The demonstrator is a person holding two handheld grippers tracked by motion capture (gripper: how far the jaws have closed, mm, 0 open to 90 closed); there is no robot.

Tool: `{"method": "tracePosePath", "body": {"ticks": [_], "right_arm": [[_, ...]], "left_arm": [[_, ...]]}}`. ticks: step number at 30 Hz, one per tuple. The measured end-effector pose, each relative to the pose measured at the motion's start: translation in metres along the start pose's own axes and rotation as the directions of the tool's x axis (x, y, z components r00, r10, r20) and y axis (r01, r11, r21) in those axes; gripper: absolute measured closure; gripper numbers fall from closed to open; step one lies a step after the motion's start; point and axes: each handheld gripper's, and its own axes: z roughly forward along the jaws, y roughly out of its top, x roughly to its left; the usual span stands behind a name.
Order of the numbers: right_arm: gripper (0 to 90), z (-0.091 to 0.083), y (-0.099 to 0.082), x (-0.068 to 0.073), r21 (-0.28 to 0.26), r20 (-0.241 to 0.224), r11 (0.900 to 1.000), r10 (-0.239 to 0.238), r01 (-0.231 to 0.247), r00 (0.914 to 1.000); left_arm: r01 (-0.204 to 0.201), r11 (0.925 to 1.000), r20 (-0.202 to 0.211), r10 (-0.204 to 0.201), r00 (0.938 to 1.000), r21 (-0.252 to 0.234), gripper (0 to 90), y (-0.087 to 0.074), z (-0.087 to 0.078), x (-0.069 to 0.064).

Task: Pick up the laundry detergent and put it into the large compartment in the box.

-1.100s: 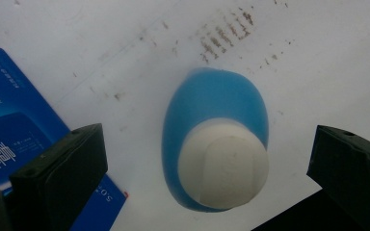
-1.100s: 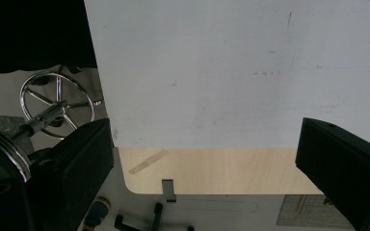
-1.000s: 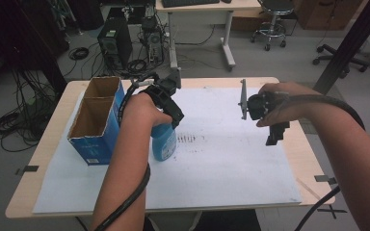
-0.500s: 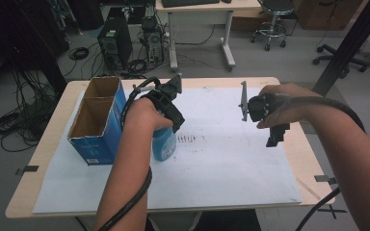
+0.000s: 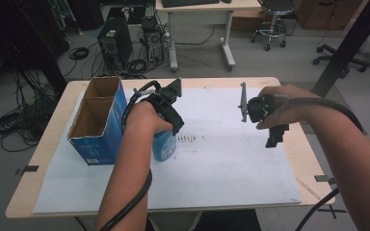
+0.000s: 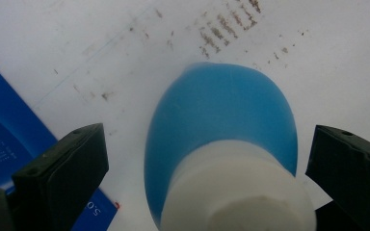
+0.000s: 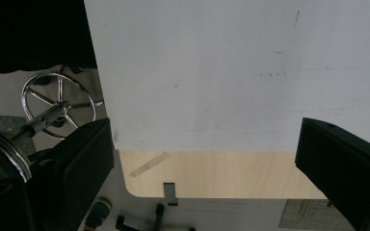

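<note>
A blue bottle with a white cap stands upright on the white paper sheet; it also appears under the left hand. My left gripper hovers over it, open, one jaw on each side of the cap with paper showing in both gaps. From above, that left gripper sits just right of the blue cardboard box. My right gripper hangs over the right part of the sheet. It is open with nothing between its jaws.
The open-topped blue box has two compartments and stands close to the bottle's left. The wooden table edge lies just past the sheet. An office chair base, computer towers and cables stand on the floor beyond.
Almost nothing. The left hand has shifted a little above the bottle, and the right hand holds its place. The bottle has not moved.
</note>
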Motion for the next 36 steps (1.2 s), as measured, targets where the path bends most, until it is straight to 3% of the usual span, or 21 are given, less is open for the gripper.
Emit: {"method": "tracePosePath", "body": {"ticks": [36], "right_arm": [[6.5, 0.008, 0.0008, -0.001, 0.0, -0.008, 1.0, 0.0, 0.0, 1.0]], "left_arm": [[-0.005, 0.9999, -0.023, 0.005, 0.9997, 0.011, 25.4, 0.0008, 0.006, -0.0019]]}}
